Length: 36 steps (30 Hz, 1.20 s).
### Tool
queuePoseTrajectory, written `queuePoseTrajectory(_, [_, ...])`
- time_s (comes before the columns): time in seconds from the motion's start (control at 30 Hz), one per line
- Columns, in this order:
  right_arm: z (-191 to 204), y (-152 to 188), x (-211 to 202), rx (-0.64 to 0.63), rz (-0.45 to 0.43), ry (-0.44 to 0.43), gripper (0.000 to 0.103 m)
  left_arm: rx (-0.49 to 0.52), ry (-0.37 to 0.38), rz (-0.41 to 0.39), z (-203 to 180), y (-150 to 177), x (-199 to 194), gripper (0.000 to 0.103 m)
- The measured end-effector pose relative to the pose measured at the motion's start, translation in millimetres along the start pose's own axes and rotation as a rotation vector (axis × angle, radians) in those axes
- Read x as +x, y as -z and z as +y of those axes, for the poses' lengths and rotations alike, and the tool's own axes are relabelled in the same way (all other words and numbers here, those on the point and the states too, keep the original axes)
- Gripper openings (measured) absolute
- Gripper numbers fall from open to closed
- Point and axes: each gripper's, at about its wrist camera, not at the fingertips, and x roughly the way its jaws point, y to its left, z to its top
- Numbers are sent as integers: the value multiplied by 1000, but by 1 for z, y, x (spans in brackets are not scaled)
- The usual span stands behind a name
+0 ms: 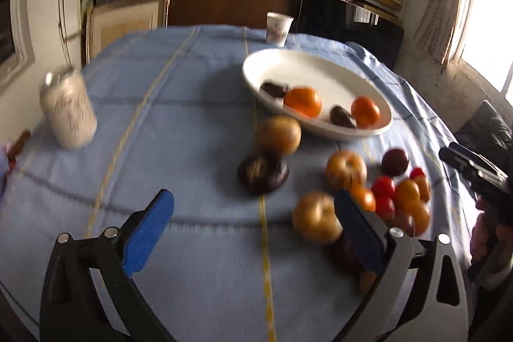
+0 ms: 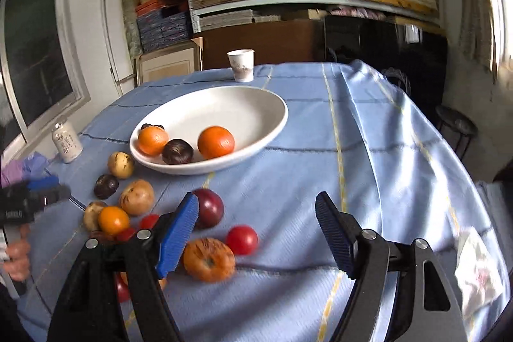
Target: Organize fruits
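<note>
Two oranges (image 2: 215,142) and two dark fruits (image 2: 177,151) already lie in the white bowl (image 2: 256,104) on your blue tablecloth (image 2: 368,149); one of the dark ones is half hidden behind the left orange in the right wrist view. The rest of the fruit sits loose on the cloth in front of the bowl, toward its left end: yellow-brown apples (image 2: 137,197), a dark plum (image 2: 209,207), small red tomatoes (image 2: 242,239), and an orange-brown apple (image 2: 209,259).

Your left gripper (image 1: 253,233) stands spread wide over bare cloth, nothing between its blue pads (image 1: 149,233). Its right finger covers part of a yellow apple (image 1: 315,221) and something dark beneath that you cannot make out. That whole view is smeared with blur, so the small red and orange pieces (image 1: 400,197) run together.

Your right gripper (image 2: 256,236) is also parted and empty; its left finger overlaps the plum and hides fruit below it. A paper cup (image 2: 241,64) stands beyond the bowl, a pale jar (image 2: 66,143) at the table's left.
</note>
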Motion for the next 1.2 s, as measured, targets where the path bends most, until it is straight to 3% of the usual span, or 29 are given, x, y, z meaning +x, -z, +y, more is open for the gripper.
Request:
queuePoseTrajectory(0.37, [27,12,7,-141,84,-79,76,50,-28,21,-8,9,1,99])
queuePoseTrajectory(0.5, [24,12,8,-120,97,-80,74,38,-32,47,-5,8,7,99])
queuePoseTrajectory(0.67, [9,15,12,-50,145,-81,54,13,-34,89,-1,7,17,99])
queuePoseTrajectory(0.93, [7,24,10,-1,186,-207,52,18,-38,111,-2,8,23,99])
queuePoseTrajectory(1.2, [10,26,14,-1,220,-223,43,16,-40,121,-1,8,25,99])
